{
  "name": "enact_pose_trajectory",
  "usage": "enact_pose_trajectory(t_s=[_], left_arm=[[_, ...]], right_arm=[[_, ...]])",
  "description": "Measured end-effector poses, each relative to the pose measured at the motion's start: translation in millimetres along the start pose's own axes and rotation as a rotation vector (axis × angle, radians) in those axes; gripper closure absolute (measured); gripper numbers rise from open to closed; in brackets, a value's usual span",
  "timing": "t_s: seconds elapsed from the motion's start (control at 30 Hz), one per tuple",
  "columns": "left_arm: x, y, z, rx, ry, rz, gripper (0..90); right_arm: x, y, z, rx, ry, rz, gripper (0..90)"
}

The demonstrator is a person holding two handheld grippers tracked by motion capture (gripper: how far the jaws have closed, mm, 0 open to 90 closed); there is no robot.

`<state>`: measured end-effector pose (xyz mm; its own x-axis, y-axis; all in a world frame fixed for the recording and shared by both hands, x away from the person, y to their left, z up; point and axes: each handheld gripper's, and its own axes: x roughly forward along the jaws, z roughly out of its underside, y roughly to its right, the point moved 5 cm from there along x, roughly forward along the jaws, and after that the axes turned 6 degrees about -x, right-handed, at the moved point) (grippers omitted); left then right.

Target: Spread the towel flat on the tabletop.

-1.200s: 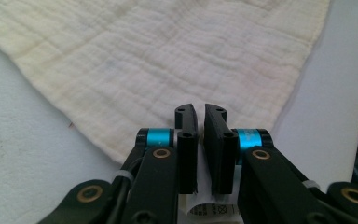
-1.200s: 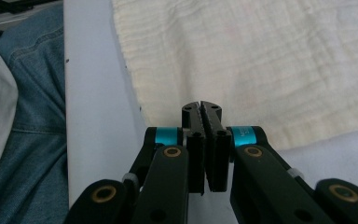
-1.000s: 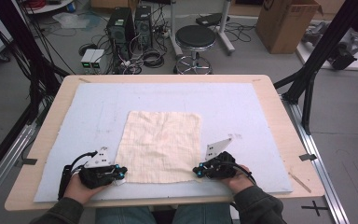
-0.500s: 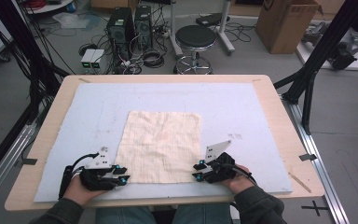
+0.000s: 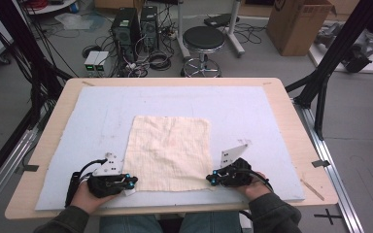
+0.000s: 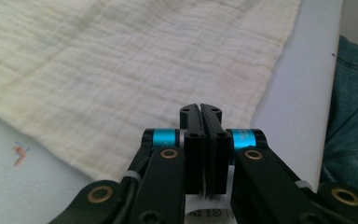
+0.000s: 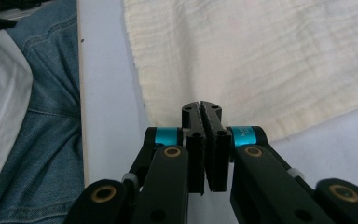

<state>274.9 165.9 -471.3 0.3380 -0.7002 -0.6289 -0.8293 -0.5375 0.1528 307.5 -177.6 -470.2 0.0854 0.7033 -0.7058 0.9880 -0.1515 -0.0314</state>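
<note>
High view, cloth: a cream cloth point(image 5: 169, 152) is spread flat on the pale mat point(image 5: 252, 116) covering the table point(image 5: 291, 116), toward the near edge.
High view, grippers: the left gripper point(image 5: 126, 183) is held at the cloth's near left corner, the right gripper point(image 5: 211, 178) at its near right corner.
Left gripper view: the left gripper point(image 6: 200, 108) has just been closed, jaws pressed together over the cloth point(image 6: 135, 70) corner; whether fabric is pinched cannot be told.
Right gripper view: the right gripper point(image 7: 201, 105) has likewise just been closed, tips over the cloth point(image 7: 261, 60) edge; a pinch cannot be told. Blue jeans point(image 7: 51, 140) are seen beyond the table edge.
</note>
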Motion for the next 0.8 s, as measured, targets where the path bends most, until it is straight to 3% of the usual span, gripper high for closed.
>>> enact_pose_trajectory(t_s=[0.47, 0.63, 0.73, 0.8], left_arm=[[3.2, 13.9, -4.6, 0.032, -0.003, 0.058, 88.0], [2.6, 14.2, -4.7, 0.025, 0.008, 0.058, 85.1], [3.6, 13.0, -4.1, 0.031, 0.0, 0.054, 81.3], [4.0, 13.1, -3.5, 0.028, -0.003, 0.051, 81.3]], right_arm=[[-13.2, -5.6, 13.9, 0.024, -0.008, 0.016, 88.3], [-16.7, -3.3, 4.1, 0.055, 0.069, -0.006, 69.0], [-16.9, 13.1, -4.4, 0.079, 0.088, 0.054, 63.2], [-14.7, 29.6, -9.5, 0.097, 0.072, 0.117, 59.2]])
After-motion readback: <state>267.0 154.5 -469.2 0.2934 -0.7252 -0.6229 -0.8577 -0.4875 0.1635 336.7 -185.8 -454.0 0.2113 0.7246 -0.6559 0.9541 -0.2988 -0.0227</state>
